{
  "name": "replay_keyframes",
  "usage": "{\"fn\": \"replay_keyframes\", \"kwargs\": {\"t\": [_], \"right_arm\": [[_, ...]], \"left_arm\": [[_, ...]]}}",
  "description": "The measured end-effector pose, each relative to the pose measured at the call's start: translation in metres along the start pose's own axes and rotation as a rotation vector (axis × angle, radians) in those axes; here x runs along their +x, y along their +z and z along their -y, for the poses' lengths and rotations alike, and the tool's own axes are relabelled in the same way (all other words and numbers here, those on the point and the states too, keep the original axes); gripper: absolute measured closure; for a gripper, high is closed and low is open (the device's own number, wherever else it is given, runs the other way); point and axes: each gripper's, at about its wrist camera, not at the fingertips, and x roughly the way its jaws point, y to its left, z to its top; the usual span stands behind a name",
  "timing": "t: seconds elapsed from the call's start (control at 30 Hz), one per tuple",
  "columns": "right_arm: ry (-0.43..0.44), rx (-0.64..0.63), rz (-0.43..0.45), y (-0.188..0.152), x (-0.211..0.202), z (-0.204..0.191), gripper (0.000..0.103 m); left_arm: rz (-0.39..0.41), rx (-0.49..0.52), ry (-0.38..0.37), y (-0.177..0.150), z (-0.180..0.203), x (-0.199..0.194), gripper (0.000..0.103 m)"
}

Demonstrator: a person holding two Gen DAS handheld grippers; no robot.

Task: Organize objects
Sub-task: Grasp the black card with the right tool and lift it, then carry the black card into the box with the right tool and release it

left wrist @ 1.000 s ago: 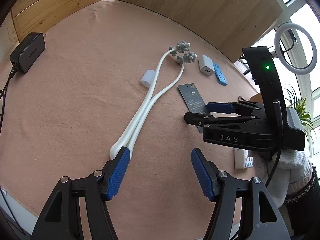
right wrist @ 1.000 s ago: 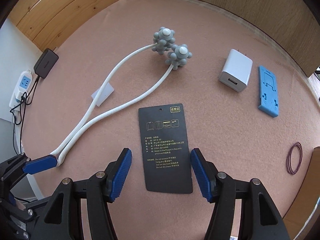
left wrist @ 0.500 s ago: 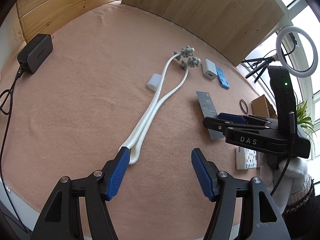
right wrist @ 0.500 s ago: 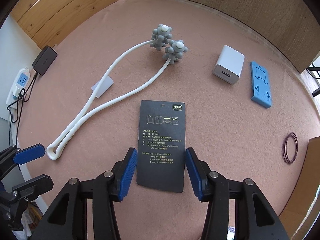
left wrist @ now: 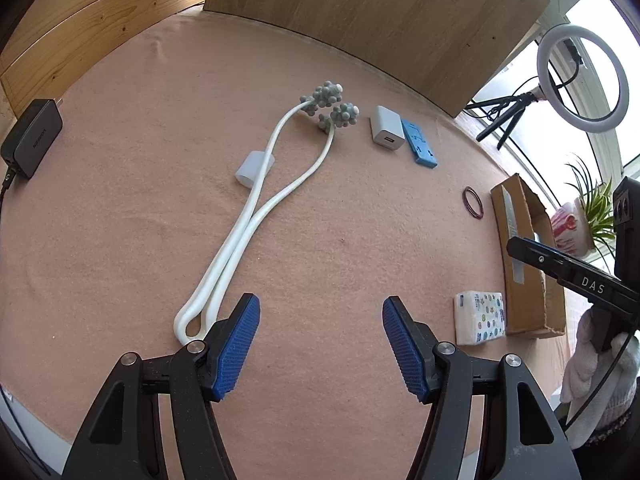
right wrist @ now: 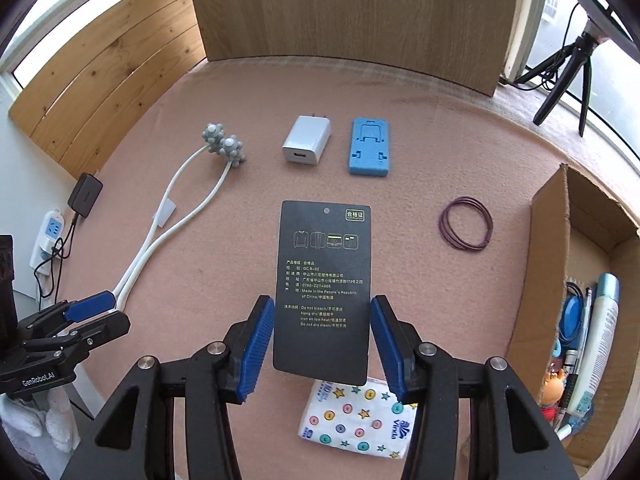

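My right gripper (right wrist: 322,342) is shut on a black card tag (right wrist: 323,280) by its two long edges and holds it lifted above the pink table cover (right wrist: 420,280). My left gripper (left wrist: 320,344) is open and empty, low over the cover, with the loop end of a white massager (left wrist: 240,248) just left of its left finger. The massager has grey knobbly heads (left wrist: 330,104) at the far end. It also shows in the right wrist view (right wrist: 176,216). A white charger (right wrist: 306,140), a blue holder (right wrist: 370,148) and a purple band (right wrist: 466,222) lie on the cover.
An open cardboard box (right wrist: 548,280) with several items stands at the right edge. A tissue pack (right wrist: 356,420) lies beneath the held card. A black adapter (left wrist: 32,136) lies far left. Wooden boards (left wrist: 360,8) close off the back. A ring light (left wrist: 580,44) stands beyond.
My right gripper closed on the black card and lifted it off the cover, pulling back to the right. My left gripper drew back; the massager stayed put.
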Motion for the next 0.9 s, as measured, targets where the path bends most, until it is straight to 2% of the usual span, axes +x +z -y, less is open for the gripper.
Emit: {"fn": "replay_keyframes", "kwargs": {"t": [0.27, 0.47, 0.63, 0.9], "right_arm": [[-0.105, 0.141, 0.077, -0.013, -0.041, 0.070, 0.057], [-0.159, 0.231, 0.082, -0.028, -0.051, 0.117, 0.057], [-0.183, 0.267, 0.072, -0.037, -0.050, 0.139, 0.057], [-0.180, 0.302, 0.060, -0.044, -0.048, 0.153, 0.057]], "left_arm": [[-0.029, 0.040, -0.020, 0.004, 0.028, 0.017, 0.036], [-0.045, 0.065, -0.027, 0.005, 0.045, 0.027, 0.036], [-0.055, 0.073, -0.030, 0.006, 0.055, 0.036, 0.036], [-0.059, 0.101, -0.023, 0.006, 0.067, 0.041, 0.036]]}}
